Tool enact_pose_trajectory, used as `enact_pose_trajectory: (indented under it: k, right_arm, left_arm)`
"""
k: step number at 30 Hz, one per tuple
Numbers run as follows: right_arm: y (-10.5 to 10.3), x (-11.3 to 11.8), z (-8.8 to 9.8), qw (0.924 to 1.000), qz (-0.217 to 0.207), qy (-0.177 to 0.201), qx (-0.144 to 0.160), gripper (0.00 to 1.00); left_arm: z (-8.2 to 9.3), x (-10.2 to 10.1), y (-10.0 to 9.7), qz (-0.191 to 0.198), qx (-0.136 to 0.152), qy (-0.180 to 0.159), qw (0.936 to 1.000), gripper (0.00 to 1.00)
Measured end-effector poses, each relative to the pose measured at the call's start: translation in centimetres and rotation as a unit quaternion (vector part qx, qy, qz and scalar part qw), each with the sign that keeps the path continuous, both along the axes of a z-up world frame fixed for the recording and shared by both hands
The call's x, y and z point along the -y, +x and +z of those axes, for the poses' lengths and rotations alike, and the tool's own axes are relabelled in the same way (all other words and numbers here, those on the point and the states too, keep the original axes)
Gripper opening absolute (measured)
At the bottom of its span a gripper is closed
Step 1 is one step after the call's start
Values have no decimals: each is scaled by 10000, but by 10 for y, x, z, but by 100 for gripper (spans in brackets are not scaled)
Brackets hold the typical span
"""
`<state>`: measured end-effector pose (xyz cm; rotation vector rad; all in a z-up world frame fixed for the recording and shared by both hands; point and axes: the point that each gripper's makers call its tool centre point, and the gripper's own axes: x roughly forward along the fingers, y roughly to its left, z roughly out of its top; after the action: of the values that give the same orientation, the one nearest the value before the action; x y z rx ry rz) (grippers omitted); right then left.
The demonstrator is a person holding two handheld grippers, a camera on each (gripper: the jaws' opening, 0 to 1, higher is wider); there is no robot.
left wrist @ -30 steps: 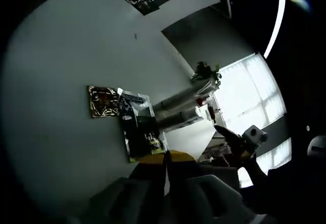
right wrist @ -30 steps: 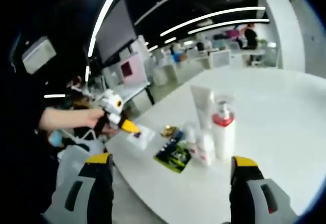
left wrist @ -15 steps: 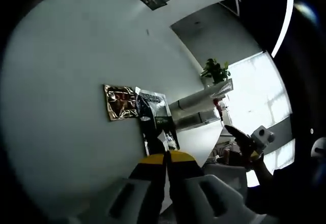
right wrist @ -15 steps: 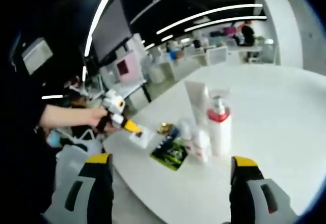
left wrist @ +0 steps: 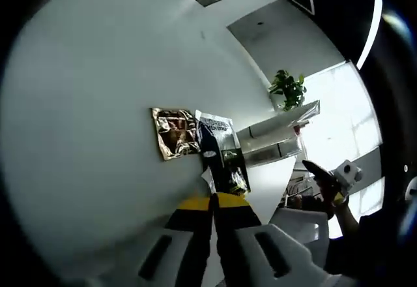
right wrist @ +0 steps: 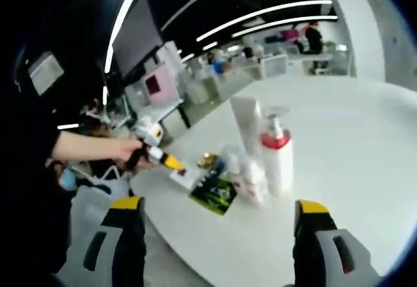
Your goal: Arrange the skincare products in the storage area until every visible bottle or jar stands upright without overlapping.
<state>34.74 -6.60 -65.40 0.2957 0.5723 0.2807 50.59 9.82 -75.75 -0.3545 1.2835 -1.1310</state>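
At the bottom of the left gripper view, the left hand-held gripper (left wrist: 213, 203) has its yellow-tipped jaws pressed together, their tips at the near edge of a white sachet (left wrist: 207, 177) on the white surface (left wrist: 85, 104); whether they pinch it I cannot tell. Just beyond lie a dark green sachet (left wrist: 225, 163) and a gold foil sachet (left wrist: 174, 132). In the right gripper view, the right hand-held gripper (right wrist: 215, 216) hovers with jaws wide apart, nothing between them, well short of the upright red-collared pump bottle (right wrist: 277, 158) and white tube (right wrist: 245, 125). Compared with a second ago, the sachets sit higher and farther right in the left gripper view.
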Motion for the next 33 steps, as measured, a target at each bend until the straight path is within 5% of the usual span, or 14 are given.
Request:
enact_pose_trajectory:
  k: [17,33]
  right_arm:
    - [1,2,-4,10000,-15,8,-76,97]
    - [2,1,-6,9999,13,33,-94,96]
  left_arm:
    - [-26,0,8,-117,-169,348,9992,0]
    - [-22,1,13,-77,-93,371,9992,3]
